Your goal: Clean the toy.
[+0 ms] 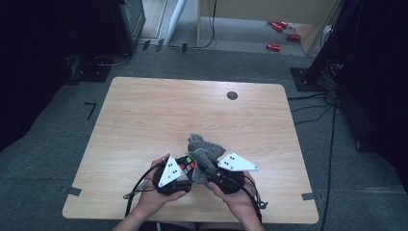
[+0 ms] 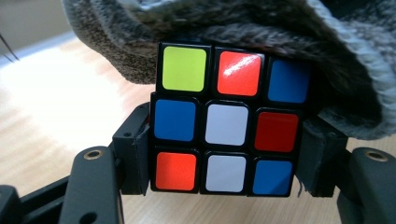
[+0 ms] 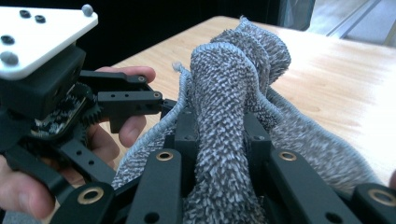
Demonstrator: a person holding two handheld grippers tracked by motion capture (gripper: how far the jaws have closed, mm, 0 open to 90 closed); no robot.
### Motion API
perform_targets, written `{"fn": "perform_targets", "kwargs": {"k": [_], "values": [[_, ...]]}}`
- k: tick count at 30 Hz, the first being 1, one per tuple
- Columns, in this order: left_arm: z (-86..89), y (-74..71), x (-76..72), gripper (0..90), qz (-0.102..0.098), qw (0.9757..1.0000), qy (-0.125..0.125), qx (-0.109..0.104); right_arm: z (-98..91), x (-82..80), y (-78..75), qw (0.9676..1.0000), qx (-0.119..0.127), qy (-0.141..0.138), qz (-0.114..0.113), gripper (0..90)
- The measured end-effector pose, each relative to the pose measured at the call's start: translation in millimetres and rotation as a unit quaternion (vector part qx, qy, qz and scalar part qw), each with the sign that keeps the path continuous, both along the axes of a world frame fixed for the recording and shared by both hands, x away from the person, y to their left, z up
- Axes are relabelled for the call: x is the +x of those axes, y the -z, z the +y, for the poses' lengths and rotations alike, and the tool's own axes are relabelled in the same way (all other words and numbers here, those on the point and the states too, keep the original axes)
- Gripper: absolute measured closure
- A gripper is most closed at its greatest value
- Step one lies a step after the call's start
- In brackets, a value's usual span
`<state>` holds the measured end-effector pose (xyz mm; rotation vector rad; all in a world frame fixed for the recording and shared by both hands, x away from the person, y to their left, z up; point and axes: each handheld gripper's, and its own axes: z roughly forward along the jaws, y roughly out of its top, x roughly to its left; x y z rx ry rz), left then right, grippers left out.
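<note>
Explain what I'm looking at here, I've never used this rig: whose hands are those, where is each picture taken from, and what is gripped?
A person at a wooden table holds a hand-operated two-jaw gripper in each hand. The high view looks down from above; each of the other two pictures comes from a camera riding on one gripper, looking along its black jaws. The left gripper is shut on a Rubik's cube, clamped by its sides. The right gripper is shut on a bunched grey towel, which drapes over the cube's top. Both meet near the table's front edge.
</note>
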<state>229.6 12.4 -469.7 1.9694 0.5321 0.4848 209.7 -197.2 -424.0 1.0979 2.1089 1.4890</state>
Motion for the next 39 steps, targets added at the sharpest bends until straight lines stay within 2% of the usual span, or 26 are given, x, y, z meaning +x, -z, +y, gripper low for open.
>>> {"fn": "perform_targets", "kwargs": {"k": [2,4,5,6,9,12,13,17,19,21,22,24,27,30,32,34,35,37,39], "values": [[-1.9,-3.7,-2.4,33.6,-0.013,0.9999,-0.002,0.008,-3.8,-0.4,-0.4,0.9999,0.01,0.003,0.002,74.1],[-1.8,-5.6,-3.5,33.5,-0.017,0.9998,-0.002,0.007,-6.8,0.4,0.3,0.9999,0.014,0.008,0.006,74.0],[-1.4,-8.7,-5.3,33.6,-0.022,0.9997,0.0,0.008,-12.8,2.0,2.4,0.9993,0.015,0.03,0.017,74.0],[-1.4,-9.4,-5.5,33.5,-0.022,0.9997,0.001,0.01,-13.6,1.9,2.6,0.9991,0.017,0.033,0.018,74.0],[-3.5,-6.1,-2.7,33.5,-0.006,1.0,0.003,0.003,-8.7,-3.4,0.0,0.9994,0.011,0.031,0.009,74.1],[-7.7,-2.2,-0.8,33.6,0.006,0.9999,0.009,0.0,-3.0,-7.5,-3.7,0.9998,0.02,0.008,0.0,73.4],[-9.5,-1.5,-0.8,33.6,0.006,0.9999,0.009,0.0,-2.2,-7.0,-3.8,0.9998,0.021,0.004,-0.001,73.2],[-9.6,-0.8,0.1,33.6,0.006,0.9999,0.005,0.007,-8.0,-1.2,1.7,0.9994,0.029,0.018,0.01,73.3],[-7.2,-2.1,0.9,33.6,0.005,1.0,0.0,0.005,-11.7,1.2,5.9,0.9992,0.01,0.036,0.013,73.8],[-5.3,-3.1,1.9,33.6,0.009,1.0,-0.001,-0.001,-14.6,2.0,8.2,0.9987,0.01,0.045,0.02,74.1],[-5.0,-3.6,1.7,33.6,0.01,0.9999,0.0,-0.005,-14.8,1.0,7.1,0.9987,0.015,0.043,0.022,74.2],[-6.2,-4.3,0.2,33.6,0.011,0.9999,0.002,-0.009,-11.1,-4.1,1.8,0.9993,0.015,0.034,0.009,74.2],[-11.6,-4.9,-3.7,33.6,0.007,0.9999,0.01,-0.006,-3.3,-10.9,-7.1,0.9995,0.031,0.006,-0.004,73.8],[-12.5,-7.8,-6.1,33.6,0.001,1.0,0.007,-0.004,-2.9,-11.9,-8.3,0.9994,0.031,0.009,-0.01,73.8],[-8.8,-9.1,-3.8,33.6,0.001,0.9999,0.005,-0.013,-10.4,-8.3,-5.9,0.9991,0.039,0.018,-0.005,73.9],[-3.1,-11.9,0.4,33.6,0.014,0.9994,-0.002,-0.032,-18.0,-3.7,-2.8,0.9985,0.03,0.045,0.01,74.2],[-1.3,-12.6,2.2,33.6,0.016,0.9992,-0.006,-0.036,-21.4,-1.5,-0.7,0.9978,0.035,0.053,0.017,74.2],[0.1,-12.6,3.5,33.6,0.02,0.9991,-0.006,-0.038,-25.0,0.2,0.6,0.9972,0.048,0.05,0.027,74.2],[-2.3,-10.3,2.1,33.7,0.016,0.9995,0.001,-0.026,-20.8,-2.4,-2.6,0.9981,0.045,0.039,0.017,74.1]]}}
